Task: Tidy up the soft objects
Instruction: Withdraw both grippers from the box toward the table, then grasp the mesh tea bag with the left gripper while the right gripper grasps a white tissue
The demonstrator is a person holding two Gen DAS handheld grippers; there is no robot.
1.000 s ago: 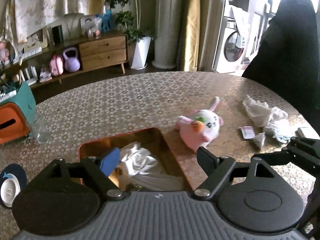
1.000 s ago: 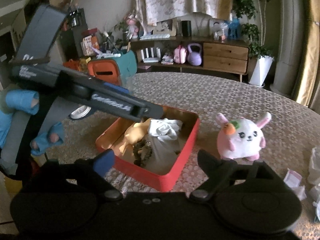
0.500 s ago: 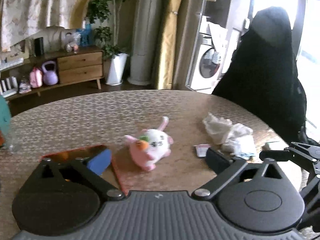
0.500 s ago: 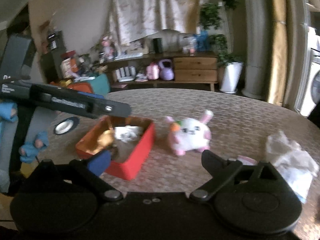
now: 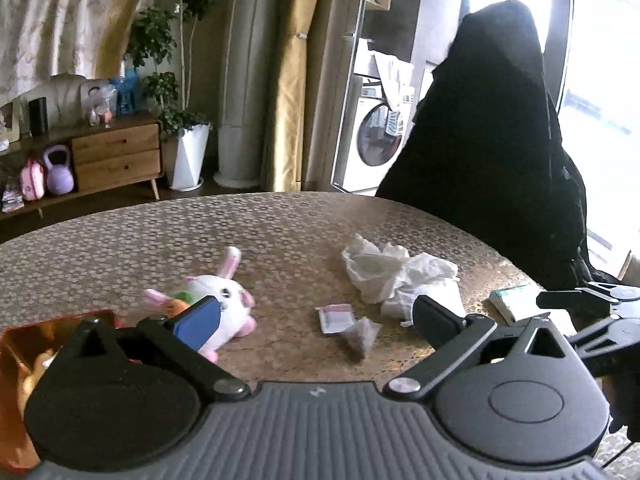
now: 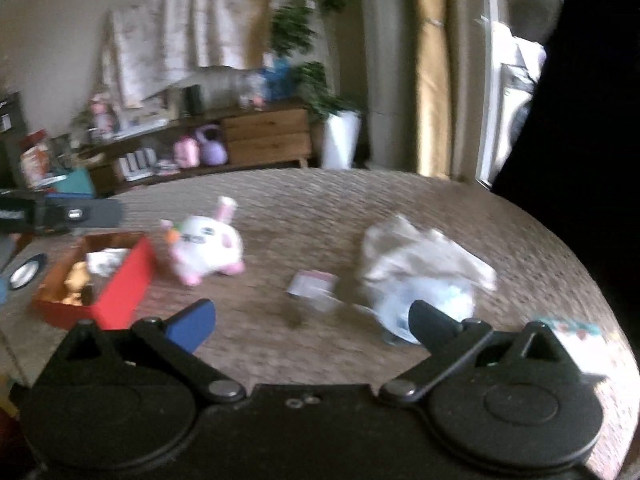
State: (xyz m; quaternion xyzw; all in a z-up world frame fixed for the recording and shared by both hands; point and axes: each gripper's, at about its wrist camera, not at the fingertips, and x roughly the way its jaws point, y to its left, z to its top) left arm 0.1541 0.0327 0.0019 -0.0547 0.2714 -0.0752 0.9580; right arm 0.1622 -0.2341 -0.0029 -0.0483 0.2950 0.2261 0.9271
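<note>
The left gripper (image 5: 316,320) and right gripper (image 6: 312,324) are wide open and empty, the right just opening; between them sit a small pink packet (image 5: 335,317) and white fluffy bunny toy (image 5: 218,300)

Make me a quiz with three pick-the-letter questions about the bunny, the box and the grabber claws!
1. Where is the bunny toy?
A. inside the box
B. on the table beside the box
C. on the wooden cabinet

2. What colour is the outside of the box?
A. red
B. green
C. white

3. What is the right gripper doing?
A. squeezing the bunny
B. holding the white bag
C. open, holding nothing

Answers:
1 B: in the right wrist view the bunny lies on the table, just right of the box wall.
2 A: the wall of the box facing the camera is plainly red.
3 C: its jaws have just been opening and stand wide apart, with only bare table between them; the crumpled white bag lies beyond, untouched.
</note>
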